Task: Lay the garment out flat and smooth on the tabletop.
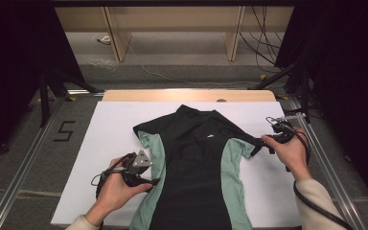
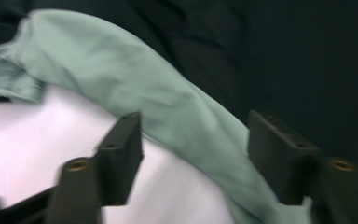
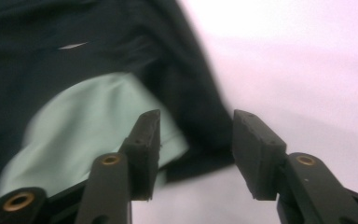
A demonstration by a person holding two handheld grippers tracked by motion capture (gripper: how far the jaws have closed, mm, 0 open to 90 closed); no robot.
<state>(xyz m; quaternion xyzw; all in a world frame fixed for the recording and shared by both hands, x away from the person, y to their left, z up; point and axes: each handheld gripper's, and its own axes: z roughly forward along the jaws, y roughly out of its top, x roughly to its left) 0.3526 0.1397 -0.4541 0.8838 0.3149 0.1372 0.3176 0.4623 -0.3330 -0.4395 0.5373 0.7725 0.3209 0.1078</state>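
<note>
The shirt (image 1: 196, 167) lies flat, front up, in the middle of your white board (image 1: 110, 143), soft dark fabric with curved pale-green side panels (image 2: 135, 88), collar toward the far edge. Your left gripper (image 1: 153, 182) sits at the shirt's left side seam, its blocky black jaws apart astride the green edge, not pinching it. Your right gripper (image 1: 267, 143) is at the right sleeve hem (image 3: 200, 154), jaws apart, cloth loose between them.
</note>
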